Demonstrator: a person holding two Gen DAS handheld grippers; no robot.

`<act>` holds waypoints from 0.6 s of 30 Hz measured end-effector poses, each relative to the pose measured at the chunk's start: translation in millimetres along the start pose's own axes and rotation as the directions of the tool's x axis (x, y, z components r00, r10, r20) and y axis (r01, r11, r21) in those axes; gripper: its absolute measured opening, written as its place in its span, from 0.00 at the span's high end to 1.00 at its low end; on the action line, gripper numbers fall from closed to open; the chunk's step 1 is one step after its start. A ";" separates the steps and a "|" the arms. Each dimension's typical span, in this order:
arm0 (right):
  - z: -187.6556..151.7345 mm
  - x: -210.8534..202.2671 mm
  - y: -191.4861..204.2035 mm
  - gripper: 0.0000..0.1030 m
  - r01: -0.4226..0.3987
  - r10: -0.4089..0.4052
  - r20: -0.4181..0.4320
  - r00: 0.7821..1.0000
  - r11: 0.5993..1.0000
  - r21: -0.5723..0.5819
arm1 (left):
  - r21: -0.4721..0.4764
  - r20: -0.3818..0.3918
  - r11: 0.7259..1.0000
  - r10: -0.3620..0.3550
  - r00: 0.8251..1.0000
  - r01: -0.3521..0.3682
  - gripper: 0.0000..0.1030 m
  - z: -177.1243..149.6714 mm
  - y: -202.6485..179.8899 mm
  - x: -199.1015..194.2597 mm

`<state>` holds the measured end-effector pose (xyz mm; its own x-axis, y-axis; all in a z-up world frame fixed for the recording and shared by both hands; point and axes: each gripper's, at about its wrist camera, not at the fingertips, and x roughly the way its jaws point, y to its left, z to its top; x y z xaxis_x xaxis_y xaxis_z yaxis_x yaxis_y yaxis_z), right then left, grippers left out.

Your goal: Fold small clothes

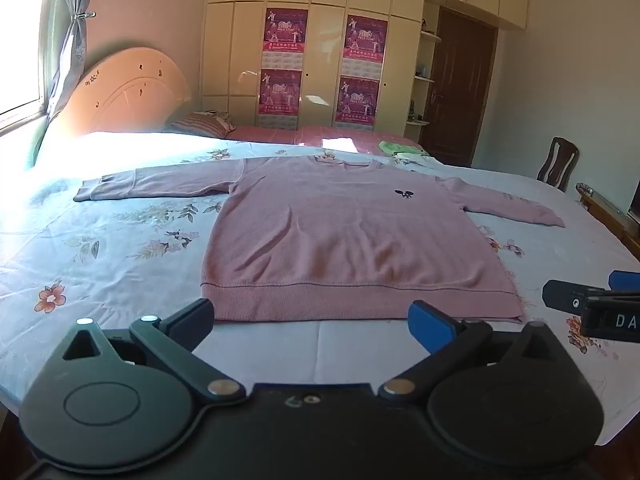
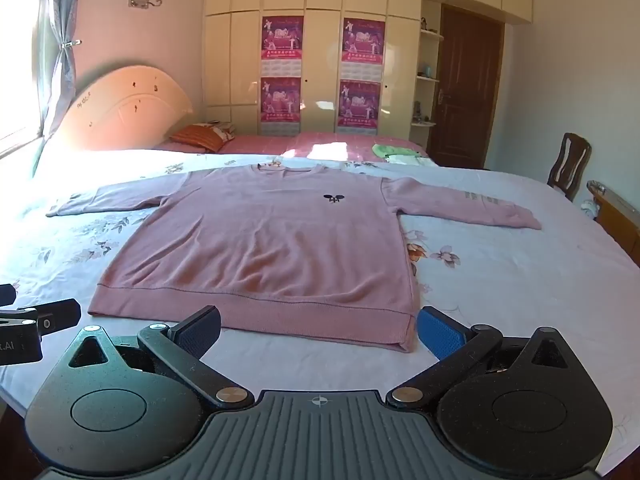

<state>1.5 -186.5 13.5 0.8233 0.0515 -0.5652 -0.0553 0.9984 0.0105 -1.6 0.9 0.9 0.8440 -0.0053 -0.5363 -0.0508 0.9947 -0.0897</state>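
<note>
While both tools (image 1: 312,320) (image 2: 320,330) gape wide, empty, pink sweater (image 1: 344,236) lies flat, sleeves spread, on bedsheet (image 1: 120,248).

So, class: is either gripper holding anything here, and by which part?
Nothing is held. The left gripper and right gripper both hover open near the hem of the pink sweater.

On my right gripper's black body (image 1: 612,320), seen from my left wrist, white letters "DA" run off the edge. My left gripper's black body (image 2: 18,346), seen from my right wrist, shows ".AI". Magenta wardrobe posters (image 2: 282,38): print too small to read.
</note>
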 end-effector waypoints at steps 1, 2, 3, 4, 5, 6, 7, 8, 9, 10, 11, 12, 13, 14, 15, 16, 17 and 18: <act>-0.2 0.5 -0.4 0.00 -0.001 0.001 0.000 1.000 1.000 -0.001 | 0.002 0.002 1.000 -0.002 1.000 0.002 0.00 -0.2 0.6 -0.7; -0.4 1.4 -1.0 0.00 -0.002 0.002 0.001 1.000 1.000 -0.003 | 0.007 -0.004 1.000 0.003 1.000 -0.003 0.00 0.7 -0.6 3.0; -0.9 2.3 -2.1 0.00 -0.001 0.001 0.002 1.000 1.000 -0.004 | 0.008 0.005 1.000 0.004 1.000 -0.004 0.00 -1.0 -1.8 0.5; -3.5 2.3 -5.1 0.00 -0.004 0.004 0.008 1.000 1.000 0.002 | 0.016 0.004 1.000 0.007 1.000 -0.007 0.00 -1.6 -2.8 0.3; -4.7 0.2 -9.8 0.00 -0.007 0.007 0.012 1.000 1.000 0.011 | 0.024 -0.006 0.999 0.021 1.000 -0.021 0.00 4.5 -6.5 -0.7; -5.7 0.5 -10.1 0.00 -0.005 0.004 0.014 1.000 1.000 0.010 | 0.029 -0.011 0.999 0.023 1.000 -0.023 0.00 4.5 -6.2 0.2; -6.0 0.8 -10.6 0.00 -0.002 0.002 0.012 1.000 1.000 0.008 | 0.031 -0.009 0.999 0.021 1.000 -0.021 0.00 3.4 -5.6 0.1; -3.7 -3.4 -7.7 0.00 0.007 -0.007 0.016 1.000 1.000 -0.004 | 0.032 -0.007 0.999 0.020 1.000 -0.020 0.00 2.9 -6.7 -0.8; -3.9 -3.3 -6.2 0.00 0.007 -0.007 0.016 1.000 1.000 -0.004 | 0.033 -0.008 0.999 0.021 1.000 -0.021 0.00 4.4 -8.8 0.2; -2.8 -4.6 -12.6 0.00 -0.001 0.001 0.015 1.000 1.000 0.008 | 0.031 -0.006 0.999 0.022 1.000 -0.022 0.00 2.8 -9.1 3.1; -5.7 -4.2 -13.3 0.00 0.001 -0.001 0.015 1.000 1.000 0.012 | 0.028 -0.007 0.999 0.020 1.000 -0.020 0.00 2.0 -7.0 7.2; -5.2 -5.0 -13.0 0.00 0.001 -0.001 0.015 1.000 1.000 0.011 | 0.024 -0.005 1.000 0.019 1.000 -0.019 0.00 3.0 -8.1 5.4; -5.1 -6.1 -13.1 0.00 0.002 -0.002 0.016 1.000 1.000 0.011 | 0.022 0.000 1.000 0.020 1.000 -0.020 0.00 2.5 -9.4 1.9; -5.0 -7.4 -13.2 0.00 0.003 -0.003 0.019 1.000 1.000 0.013 | 0.024 0.001 1.000 0.019 1.000 -0.019 0.00 2.8 -9.5 1.7; -5.1 -6.6 -13.8 0.00 0.003 -0.003 0.019 1.000 1.000 0.014 | 0.027 0.001 0.999 0.020 1.000 -0.020 0.00 2.8 -10.1 2.1; -4.9 -5.5 -14.0 0.00 0.004 -0.004 0.016 1.000 1.000 0.015 | 0.032 0.004 0.999 0.022 1.000 -0.022 0.00 2.8 -11.0 2.0; -4.6 -5.9 -14.3 0.00 0.006 -0.006 0.017 1.000 1.000 0.016 | 0.038 0.006 0.999 0.022 1.000 -0.022 0.00 3.1 -11.8 1.7; -4.7 -6.3 -14.7 0.00 0.006 -0.007 0.018 1.000 1.000 0.017 | 0.042 0.006 0.999 0.021 1.000 -0.021 0.00 3.4 -12.6 1.8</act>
<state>-5.5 -201.6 13.1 0.8335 0.0453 -0.5507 -0.0404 0.9990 0.0211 2.4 -11.3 3.9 0.8459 0.0161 -0.5331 -0.0462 0.9980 -0.0433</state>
